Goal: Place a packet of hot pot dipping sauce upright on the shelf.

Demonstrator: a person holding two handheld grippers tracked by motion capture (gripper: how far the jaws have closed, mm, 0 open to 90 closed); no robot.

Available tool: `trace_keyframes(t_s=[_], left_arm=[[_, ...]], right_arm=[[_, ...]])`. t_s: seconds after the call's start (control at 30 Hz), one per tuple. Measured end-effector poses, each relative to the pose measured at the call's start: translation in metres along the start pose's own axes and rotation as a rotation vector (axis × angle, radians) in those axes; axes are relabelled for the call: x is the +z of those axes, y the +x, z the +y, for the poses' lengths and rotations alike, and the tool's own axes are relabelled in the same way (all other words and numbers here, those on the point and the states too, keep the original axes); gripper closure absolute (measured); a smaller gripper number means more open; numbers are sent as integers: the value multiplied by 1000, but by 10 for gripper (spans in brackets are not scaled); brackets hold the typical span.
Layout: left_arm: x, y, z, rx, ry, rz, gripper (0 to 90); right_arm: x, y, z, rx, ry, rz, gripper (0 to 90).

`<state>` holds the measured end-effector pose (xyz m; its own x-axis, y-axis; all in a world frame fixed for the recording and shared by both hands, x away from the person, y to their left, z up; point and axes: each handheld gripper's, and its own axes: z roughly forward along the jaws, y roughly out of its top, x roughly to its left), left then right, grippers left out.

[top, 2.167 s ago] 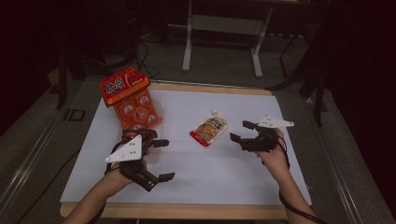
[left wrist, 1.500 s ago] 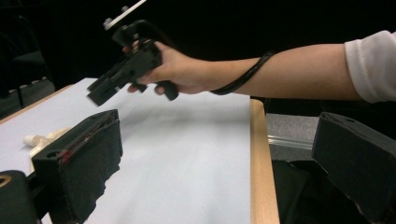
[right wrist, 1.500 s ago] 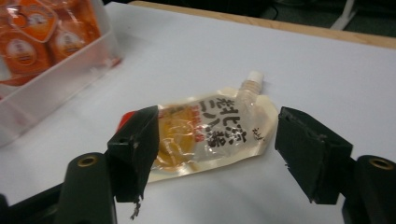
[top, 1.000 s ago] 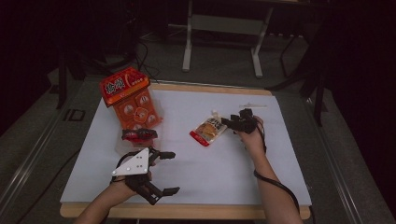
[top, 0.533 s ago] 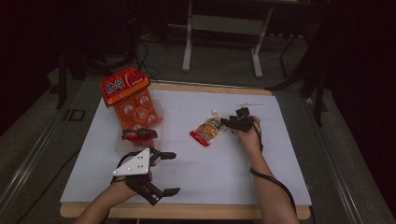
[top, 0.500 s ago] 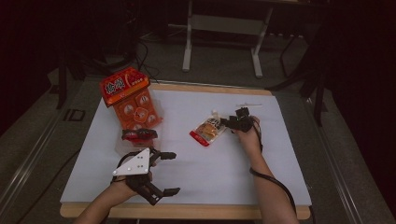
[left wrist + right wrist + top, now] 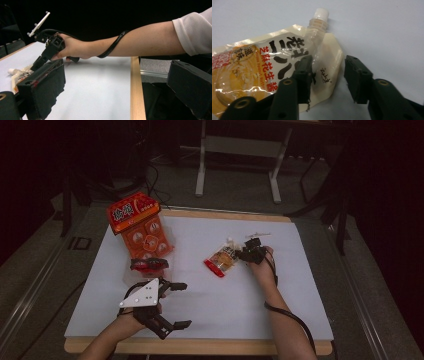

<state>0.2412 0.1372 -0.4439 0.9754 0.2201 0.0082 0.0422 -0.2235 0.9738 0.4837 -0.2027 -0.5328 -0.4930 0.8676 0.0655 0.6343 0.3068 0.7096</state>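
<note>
A cream and orange spouted pouch (image 7: 222,260) with a white cap (image 7: 321,13) lies flat near the middle of the white table. My right gripper (image 7: 244,254) is at its right end. In the right gripper view the right gripper (image 7: 328,60) straddles the pouch's (image 7: 267,67) right edge: one jaw lies over the printed face, the other rests on the table just beside it. These jaws have just been closing, and a thin gap still separates the outer one from the pouch edge. My left gripper (image 7: 179,305) stands open at the front left, with nothing between its fingers.
An orange snack pack (image 7: 142,227) with a red header lies at the back left, with a small red and black item (image 7: 149,265) just in front of it. The left gripper view looks across the table (image 7: 100,85) to the person's right forearm (image 7: 140,42) and the wooden front edge (image 7: 136,90).
The right gripper came in from the right to the pouch's end, sank a little, and its jaws narrowed around the pouch's edge. The left gripper kept still over the last second.
</note>
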Motion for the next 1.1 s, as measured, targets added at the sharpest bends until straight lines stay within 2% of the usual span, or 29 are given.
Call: trace_keyframes(t_s=[0.1, 0.13, 0.2, 0.27, 0.4, 0.5, 0.7, 1.1], left_arm=[[0, -1, 1, 2, -2, 0, 21], [0, -1, 1, -2, -4, -2, 21], [0, -1, 0, 2, 0, -2, 21], [0, -1, 0, 0, -3, -5, 21], [0, -1, -1, 3, 2, -6, 21], [1, 1, -1, -1, 1, -3, 21], [2, 2, 1, -1, -10, 2, 21], [2, 2, 4, 6, -3, 8, 21]], right_arm=[[0, 7, 0, -31, 3, -12, 798], [0, 9, 0, -29, 4, 0, 858], [0, 12, 0, -22, 5, 0, 885], [0, 13, -1, -21, 0, -2, 895], [-5, 12, -3, 14, -29, 30, 900], [-11, 12, -1, 21, -45, 50, 900], [-21, 14, 5, 13, -71, 86, 900], [-52, 28, 21, -14, -155, 169, 900]])
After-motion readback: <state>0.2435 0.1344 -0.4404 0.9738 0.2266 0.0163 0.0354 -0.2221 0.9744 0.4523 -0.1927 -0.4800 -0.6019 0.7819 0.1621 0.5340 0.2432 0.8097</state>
